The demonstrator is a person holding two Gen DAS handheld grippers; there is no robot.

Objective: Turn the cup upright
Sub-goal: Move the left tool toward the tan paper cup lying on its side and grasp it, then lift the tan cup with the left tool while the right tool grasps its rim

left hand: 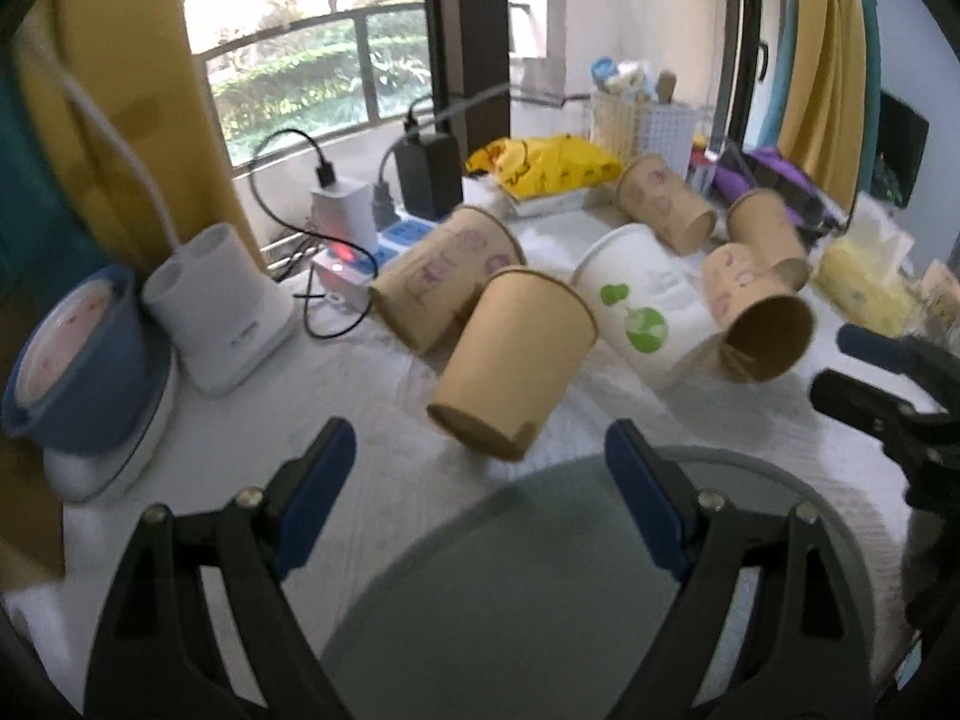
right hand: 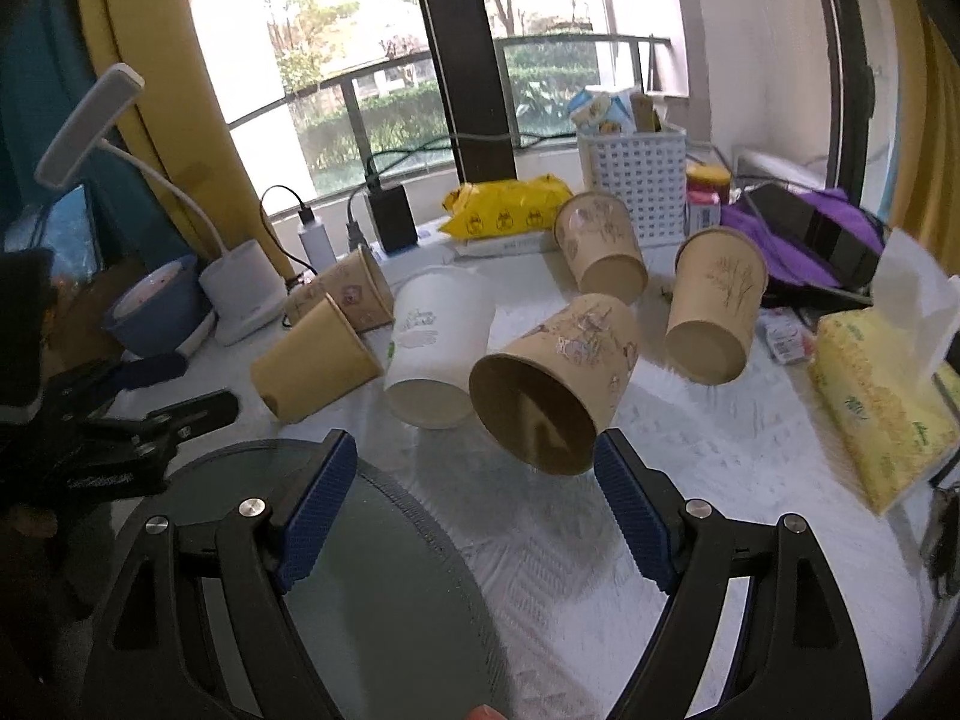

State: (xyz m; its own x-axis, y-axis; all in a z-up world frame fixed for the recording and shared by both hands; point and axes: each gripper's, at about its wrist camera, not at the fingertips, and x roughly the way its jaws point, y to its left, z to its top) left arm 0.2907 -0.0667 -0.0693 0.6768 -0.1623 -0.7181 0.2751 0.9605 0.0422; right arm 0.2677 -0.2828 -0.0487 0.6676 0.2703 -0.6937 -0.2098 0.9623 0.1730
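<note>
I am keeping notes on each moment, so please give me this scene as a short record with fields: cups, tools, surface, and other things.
cups: six paper cups, all lying on their sides, none upright
plain brown cup: nearest the left tool, base toward it
white cup: green print, between the brown cups
nearest printed cup: open mouth toward the right tool
left tool: open, holds nothing
right tool: open, holds nothing
surface: white cloth with a round grey mat
other things: white basket, yellow tissue pack
</note>
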